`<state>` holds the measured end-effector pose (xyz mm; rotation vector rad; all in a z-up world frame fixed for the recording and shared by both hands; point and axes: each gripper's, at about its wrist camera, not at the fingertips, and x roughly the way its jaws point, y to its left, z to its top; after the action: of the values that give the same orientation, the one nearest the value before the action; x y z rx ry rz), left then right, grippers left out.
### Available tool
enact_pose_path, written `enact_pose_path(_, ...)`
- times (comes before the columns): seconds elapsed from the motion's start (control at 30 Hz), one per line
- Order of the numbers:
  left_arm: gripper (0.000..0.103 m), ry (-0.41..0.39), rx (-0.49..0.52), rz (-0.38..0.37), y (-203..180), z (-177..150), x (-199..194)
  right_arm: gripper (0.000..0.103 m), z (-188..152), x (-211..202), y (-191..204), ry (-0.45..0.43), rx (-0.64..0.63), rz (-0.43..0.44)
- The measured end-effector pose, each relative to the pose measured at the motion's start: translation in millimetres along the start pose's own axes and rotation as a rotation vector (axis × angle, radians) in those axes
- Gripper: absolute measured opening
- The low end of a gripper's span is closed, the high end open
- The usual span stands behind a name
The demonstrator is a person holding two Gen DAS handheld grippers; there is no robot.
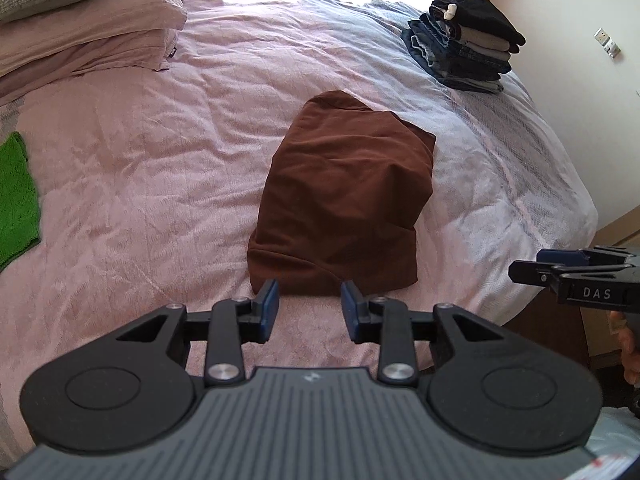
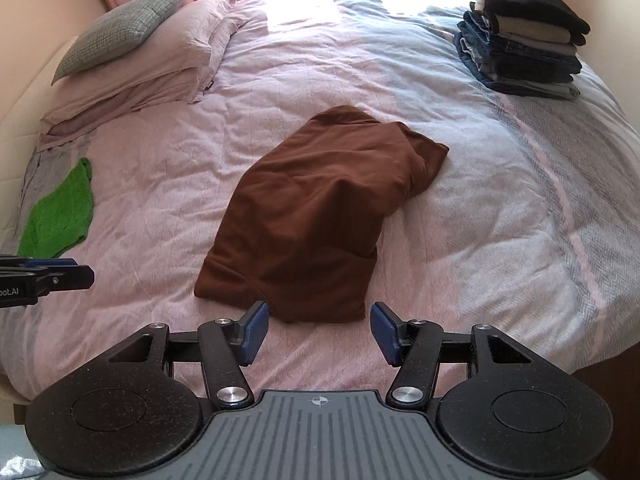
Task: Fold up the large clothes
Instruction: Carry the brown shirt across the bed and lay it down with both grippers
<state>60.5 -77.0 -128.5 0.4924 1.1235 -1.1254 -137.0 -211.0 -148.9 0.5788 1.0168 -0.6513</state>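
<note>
A brown garment [image 2: 320, 216] lies folded in the middle of the pink bed [image 2: 160, 184]. The left gripper [image 1: 309, 292] hangs just in front of its near edge, jaws a little apart and empty. The right gripper [image 2: 318, 316] does too, jaws wide apart. A pile of folded clothes [image 2: 524, 36], maybe jeans, sits far back on the right.
</note>
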Motion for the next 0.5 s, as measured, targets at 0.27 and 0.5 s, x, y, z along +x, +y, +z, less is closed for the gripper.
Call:
enact_pose_path(0.27, 0.029, 0.007, 0.018, 0.017, -12.0, 1.5, 7.5, 0.054, -1.6, -1.8, -15.9, -0.005, 0.016, -0.001)
enact_pose_path(0.5, 0.029, -0.004, -0.010, 0.064, -45.8, 13.6, 30.5, 0.054, 18.7, -0.9, -62.7, -0.023, -0.026, 0.029)
